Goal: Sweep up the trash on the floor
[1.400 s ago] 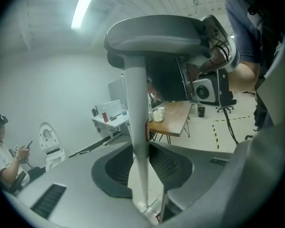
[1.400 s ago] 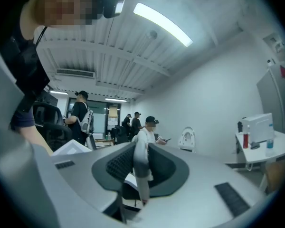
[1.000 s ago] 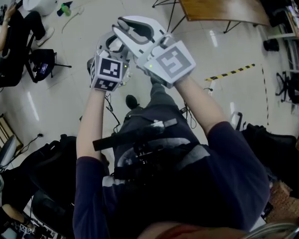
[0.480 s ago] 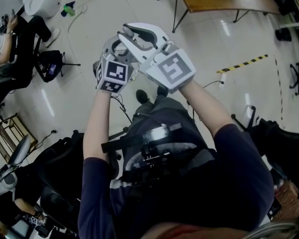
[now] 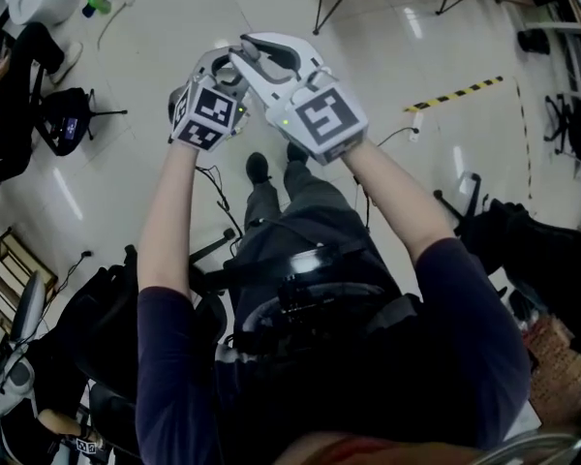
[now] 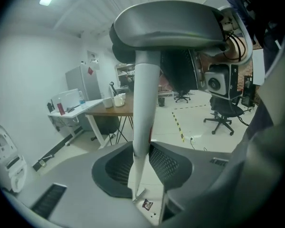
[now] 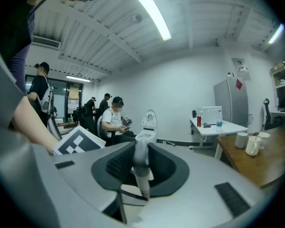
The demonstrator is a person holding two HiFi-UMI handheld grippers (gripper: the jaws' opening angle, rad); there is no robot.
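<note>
**Stage:** sweeping not yet begun, by my judgement.

My left gripper is clenched on a white handle. Only its view shows the trash past the jaws: a small wrapper with dark crumbs beside it, lying unswept on the floor.

My right gripper, just beside the left, grasps a pale rod, probably that handle's top.

The head view shows both grippers raised together but no trash. The right gripper view looks across the room.

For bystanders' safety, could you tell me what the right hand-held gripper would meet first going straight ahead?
Probably the white toilet-shaped unit, past the white pole that the right hand-held gripper holds; depth is unclear.
</note>
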